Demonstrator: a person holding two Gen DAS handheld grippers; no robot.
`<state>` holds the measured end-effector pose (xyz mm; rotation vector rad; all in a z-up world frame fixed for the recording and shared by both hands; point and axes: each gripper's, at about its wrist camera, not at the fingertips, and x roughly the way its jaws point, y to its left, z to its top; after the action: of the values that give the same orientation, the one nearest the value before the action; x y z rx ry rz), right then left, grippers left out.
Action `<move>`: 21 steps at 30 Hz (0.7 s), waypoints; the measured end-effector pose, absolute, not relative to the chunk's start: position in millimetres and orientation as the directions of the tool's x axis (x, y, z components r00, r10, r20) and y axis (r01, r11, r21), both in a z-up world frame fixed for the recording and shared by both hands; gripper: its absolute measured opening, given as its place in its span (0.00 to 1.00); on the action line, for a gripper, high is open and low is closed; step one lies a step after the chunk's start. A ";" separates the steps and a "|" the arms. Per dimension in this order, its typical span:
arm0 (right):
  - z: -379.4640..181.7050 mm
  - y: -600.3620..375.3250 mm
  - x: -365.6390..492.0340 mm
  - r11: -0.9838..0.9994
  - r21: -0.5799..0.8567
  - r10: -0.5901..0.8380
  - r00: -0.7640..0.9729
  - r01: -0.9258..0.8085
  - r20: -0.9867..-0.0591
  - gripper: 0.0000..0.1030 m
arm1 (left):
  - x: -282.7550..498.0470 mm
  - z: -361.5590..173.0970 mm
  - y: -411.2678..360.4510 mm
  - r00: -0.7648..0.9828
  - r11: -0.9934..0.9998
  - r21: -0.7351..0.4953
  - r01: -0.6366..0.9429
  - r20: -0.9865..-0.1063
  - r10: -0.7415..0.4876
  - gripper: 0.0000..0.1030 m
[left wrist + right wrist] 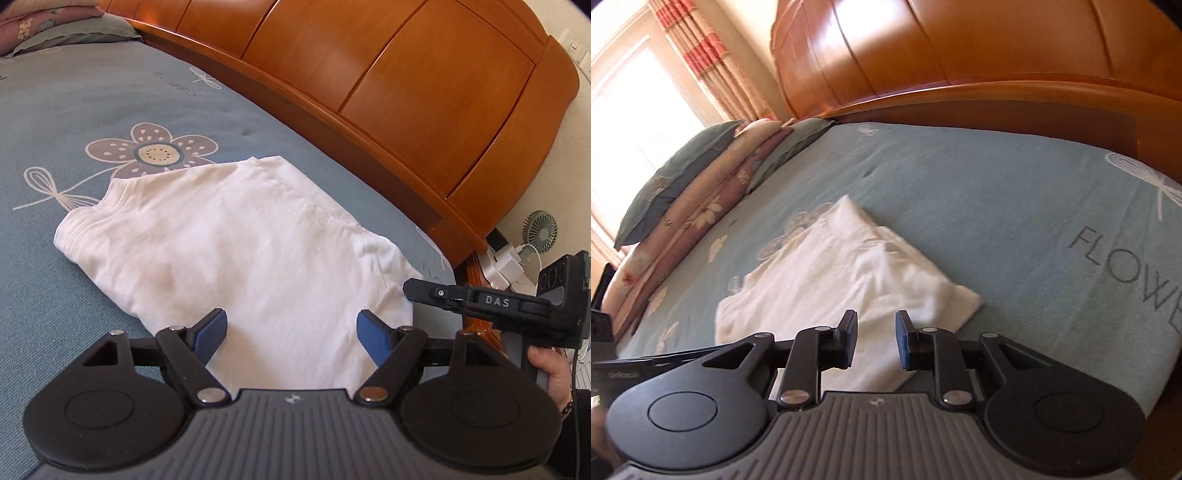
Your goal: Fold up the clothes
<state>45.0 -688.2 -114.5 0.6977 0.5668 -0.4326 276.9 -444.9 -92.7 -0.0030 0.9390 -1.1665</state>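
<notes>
The left wrist view looks down low over the blue-grey flower-print bed sheet (92, 92), close above the folded white cotton garment (240, 243), facing the curved orange wooden headboard (406, 92). The right wrist view sits close too, facing the stacked pillows (694, 184) and window. Both share garment (849, 273), sheet (997, 184) and headboard (960, 48).

Bright daylight in both views. In the right wrist view, strong white glow from the window (631, 110) at the top left, washed out, with shine on the wooden headboard (960, 44). Blurry and smeared all over there, soft on the white shirt (849, 273). Sharp and clear in the left wrist view. Bent, curved lines near every edge, dark corners. Soft shadows only.
</notes>
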 end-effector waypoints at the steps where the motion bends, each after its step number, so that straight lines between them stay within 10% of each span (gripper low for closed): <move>1: -117.4 -699.8 38.1 0.648 0.518 -0.180 0.773 0.558 -0.608 0.17 | 278.4 -91.1 -441.1 0.083 0.445 -0.455 0.772 -0.621 -0.779 0.75; 13: -99.7 -653.6 63.6 0.779 0.582 0.126 0.851 0.234 -0.510 0.28 | 323.2 -92.9 -436.4 0.165 0.540 -0.478 0.693 -0.624 -0.764 0.75; 21: -116.2 -574.2 67.5 0.877 0.480 0.339 0.671 0.029 -0.659 0.39 | 326.7 -87.1 -428.5 0.222 0.578 -0.456 0.677 -0.622 -0.751 0.76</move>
<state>67.5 -574.2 -116.2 0.4833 0.8243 0.1828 326.7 -428.5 -87.1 -0.0944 0.9158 -0.9882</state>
